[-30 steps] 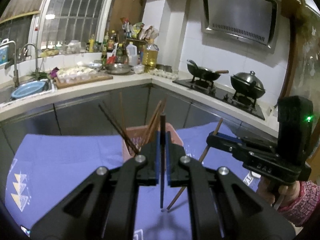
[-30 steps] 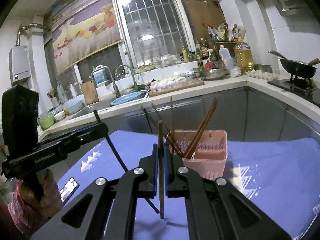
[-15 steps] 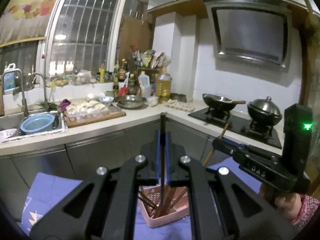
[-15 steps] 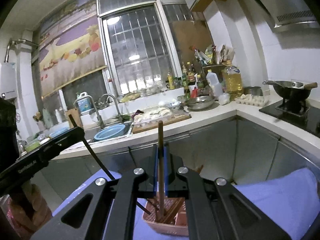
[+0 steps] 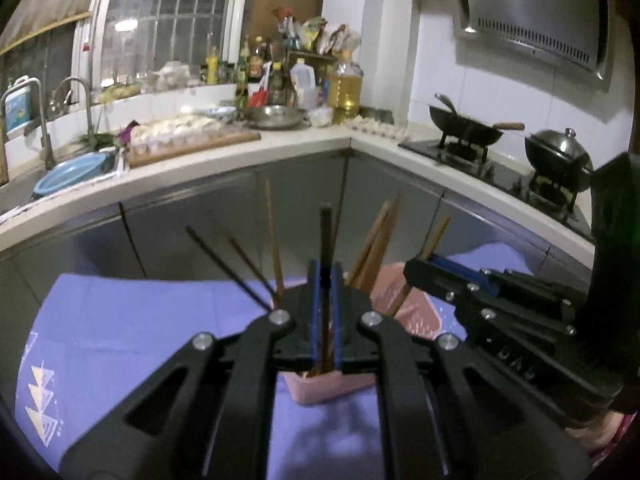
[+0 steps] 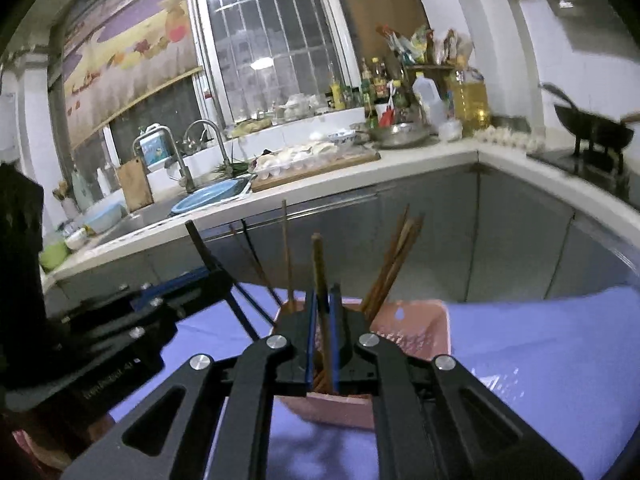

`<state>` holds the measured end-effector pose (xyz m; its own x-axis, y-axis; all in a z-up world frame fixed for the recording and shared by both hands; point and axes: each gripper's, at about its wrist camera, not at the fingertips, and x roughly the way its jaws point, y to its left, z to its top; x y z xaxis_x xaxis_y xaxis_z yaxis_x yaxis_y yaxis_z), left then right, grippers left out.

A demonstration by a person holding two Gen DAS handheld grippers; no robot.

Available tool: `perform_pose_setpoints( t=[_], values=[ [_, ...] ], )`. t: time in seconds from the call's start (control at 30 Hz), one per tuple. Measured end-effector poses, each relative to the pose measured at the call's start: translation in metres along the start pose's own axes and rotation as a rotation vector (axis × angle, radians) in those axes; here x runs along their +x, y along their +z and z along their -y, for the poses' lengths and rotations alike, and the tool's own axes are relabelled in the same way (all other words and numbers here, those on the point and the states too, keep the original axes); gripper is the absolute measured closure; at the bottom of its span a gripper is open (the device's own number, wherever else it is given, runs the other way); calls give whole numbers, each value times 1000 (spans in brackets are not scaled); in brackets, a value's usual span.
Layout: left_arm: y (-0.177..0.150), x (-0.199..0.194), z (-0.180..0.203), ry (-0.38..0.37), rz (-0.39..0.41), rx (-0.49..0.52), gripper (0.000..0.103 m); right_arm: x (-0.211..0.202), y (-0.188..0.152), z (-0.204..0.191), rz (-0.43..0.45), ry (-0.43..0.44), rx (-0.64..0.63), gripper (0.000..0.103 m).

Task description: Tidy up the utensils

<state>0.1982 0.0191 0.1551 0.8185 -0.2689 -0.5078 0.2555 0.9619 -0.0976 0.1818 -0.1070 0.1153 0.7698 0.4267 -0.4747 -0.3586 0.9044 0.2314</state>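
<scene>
Left tool [image 5: 325, 312] grips a dark chopstick [image 5: 326, 236], right tool [image 6: 322, 332] a brown chopstick [image 6: 319, 264], both upright over the pink holder [image 6: 420, 332].

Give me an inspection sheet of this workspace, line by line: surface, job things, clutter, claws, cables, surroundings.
Surface: purple cloth with triangle prints covers the table.
Job's things: pink basket on the cloth holds several chopsticks leaning at angles; dark chopstick and brown chopstick stand upright over it.
Clutter: nothing seen on the cloth.
Claws: left claw shut on the dark chopstick; right claw shut on the brown chopstick; both sit over the basket.
Cables: nothing seen.
Surroundings: kitchen counter with cutting board, bottles, sink with blue basin; wok on stove; range hood above.
</scene>
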Motion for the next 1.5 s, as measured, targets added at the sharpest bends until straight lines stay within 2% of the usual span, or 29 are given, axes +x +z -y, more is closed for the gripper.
perform_pose_setpoints(
  t=[0.07,0.13,0.2,0.33,0.5,0.57,0.67,0.77,0.87,1.03,1.23,1.4,1.5],
  values=[
    [-1,-15,-1,11,31,-14,82,-10,-2,-1,-7,28,33,86],
    [-1,-37,-4,16,81,-31,77,-24,-3,-3,10,44,47,65],
    [-4,-59,-7,26,136,-57,70,-48,-9,-9,69,43,51,53],
    [-25,-99,-11,0,185,-108,57,-85,-31,-16,119,57,62,51],
    [-70,-125,-11,-40,156,-145,55,-116,-89,-19,92,73,140,45],
    [-87,-127,-7,-29,121,-146,55,-121,-114,-20,57,59,179,45],
    [-115,-126,1,13,71,-135,41,-125,-142,-19,7,32,242,44],
    [-133,-126,8,65,37,-115,39,-125,-157,-21,-50,20,264,44],
    [-146,-126,15,101,7,-91,34,-132,-163,-25,-63,20,275,42],
    [-154,-136,19,168,10,-67,24,-151,-159,-36,-17,43,282,27],
    [-151,-147,19,201,22,-83,18,-165,-153,-49,19,70,251,23],
    [-150,-151,21,224,26,-83,9,-169,-153,-51,30,63,254,17],
    [-149,-151,19,255,30,-94,6,-171,-154,-50,36,17,263,14]
  ],
)
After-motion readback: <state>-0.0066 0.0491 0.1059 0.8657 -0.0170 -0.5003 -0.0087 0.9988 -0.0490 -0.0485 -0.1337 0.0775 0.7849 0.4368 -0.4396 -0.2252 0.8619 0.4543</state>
